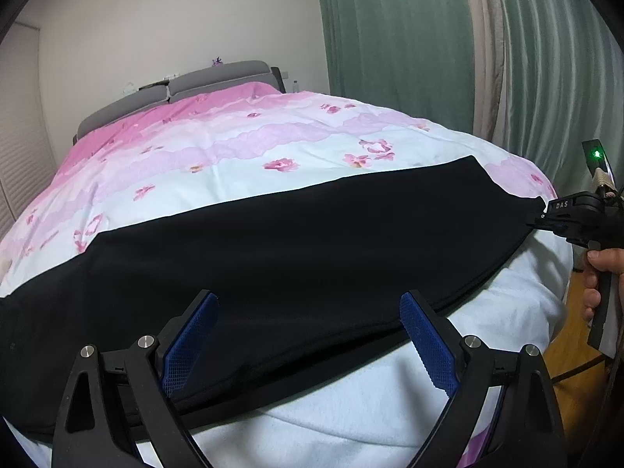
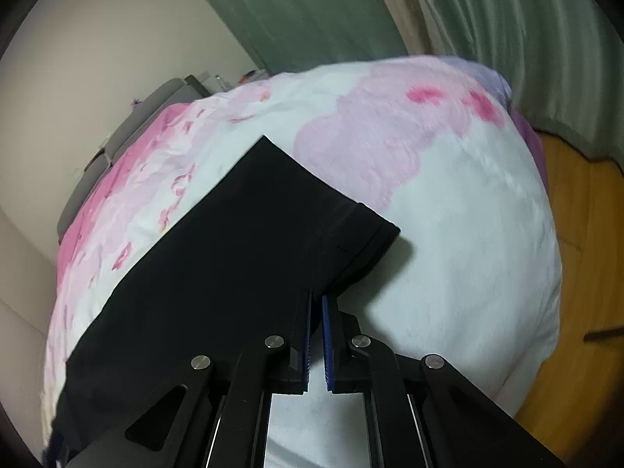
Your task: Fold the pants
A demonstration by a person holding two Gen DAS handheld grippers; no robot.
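Black pants (image 1: 292,241) laid lengthwise across foot of bed (image 1: 241,144), apparently already doubled leg on leg, flat for next fold. Right claw (image 2: 316,331) pressed together, pinching hem corner of pants, likely to lift that end over. Left claw (image 1: 308,335) spread wide, hovering low over near edge of pants, gripping nothing. Right hand (image 1: 592,284) wrapped on handle, held level at bed's side.

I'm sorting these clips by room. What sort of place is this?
Almost certainly a bedroom. The black pants lie on a bed with a pink floral cover and a grey padded headboard, and long green curtains hang beside it.
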